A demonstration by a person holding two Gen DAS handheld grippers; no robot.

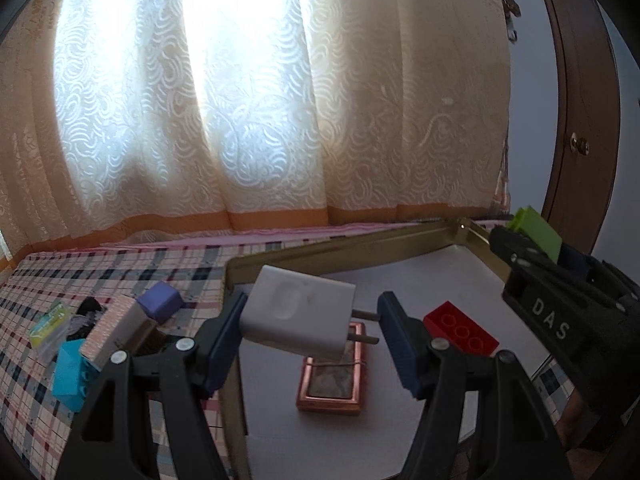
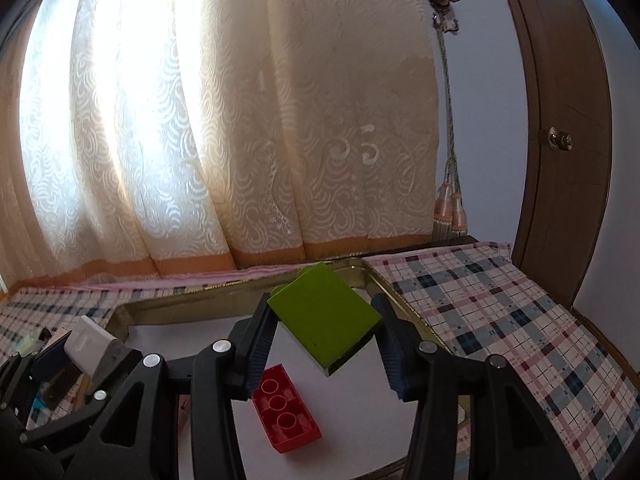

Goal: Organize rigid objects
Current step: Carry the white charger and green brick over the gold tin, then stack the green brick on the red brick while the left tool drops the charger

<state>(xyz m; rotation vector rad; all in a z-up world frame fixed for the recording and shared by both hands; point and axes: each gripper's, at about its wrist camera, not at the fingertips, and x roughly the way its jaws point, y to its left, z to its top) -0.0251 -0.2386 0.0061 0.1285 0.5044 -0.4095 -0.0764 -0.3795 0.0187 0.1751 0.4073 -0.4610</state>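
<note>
Gripping charger (image 1: 298, 312), green brick (image 2: 324, 316).

Cream lace-patterned curtain (image 2: 240, 128) with orange hem band hangs behind pink-and-blue plaid cloth (image 2: 500, 300). Tasselled tieback cord (image 2: 450, 184) just right of curtain, on white wall. Brown wooden door (image 2: 560, 140), brass knob (image 2: 559, 139), further right.

A cream patterned curtain (image 2: 240, 120) glows with daylight, brightest toward ten o'clock. At three o'clock stands a brown wooden door (image 2: 560, 160) with a brass knob (image 2: 559, 138); a tasselled tieback (image 2: 450, 200) hangs on the pale wall (image 2: 480, 100).
</note>
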